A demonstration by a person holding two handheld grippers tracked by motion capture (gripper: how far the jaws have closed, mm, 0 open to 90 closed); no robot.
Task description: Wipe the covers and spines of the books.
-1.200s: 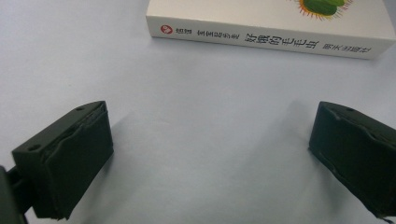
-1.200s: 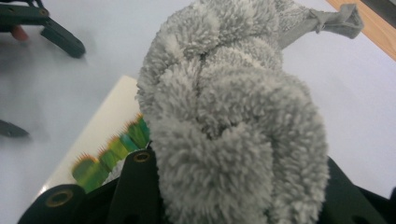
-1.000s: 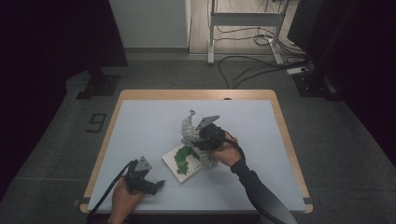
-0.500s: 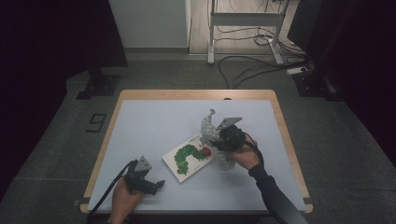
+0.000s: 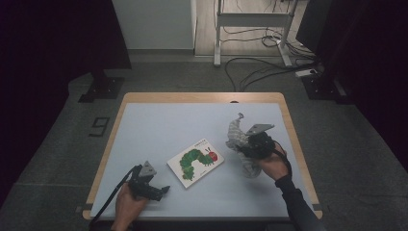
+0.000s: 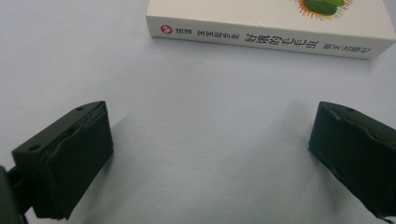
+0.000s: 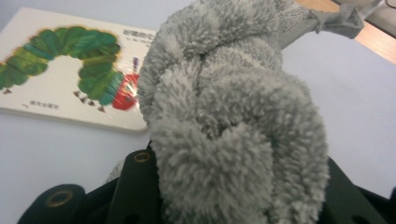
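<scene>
Your right claw (image 5: 245,144) is clenched on the grey cloth (image 5: 236,134), and over the last second you have carried it off the book (image 5: 196,161) toward the right side of the worktop (image 5: 159,125). A second ago the cloth hung right over the book and hid part of its cover; now the whole caterpillar cover lies bare, and the cloth is bunched up in the air above the worktop, near its right edge, well apart from the book. In the right gripper view the fluffy cloth (image 7: 233,121) bulges out between the jaws, with the book (image 7: 60,88) behind it to the left.

Your left claw (image 5: 161,190) has not moved: it rests low near the front edge, released, jaws wide with nothing between them. In the left gripper view the book's spine (image 6: 266,39) lies just ahead of the jaws, apart from them.

So the uncovering looks done. I judge what remains is to set the cloth down clear of the book, or to take up the book with your left claw, which is already lined up on its spine.
</scene>
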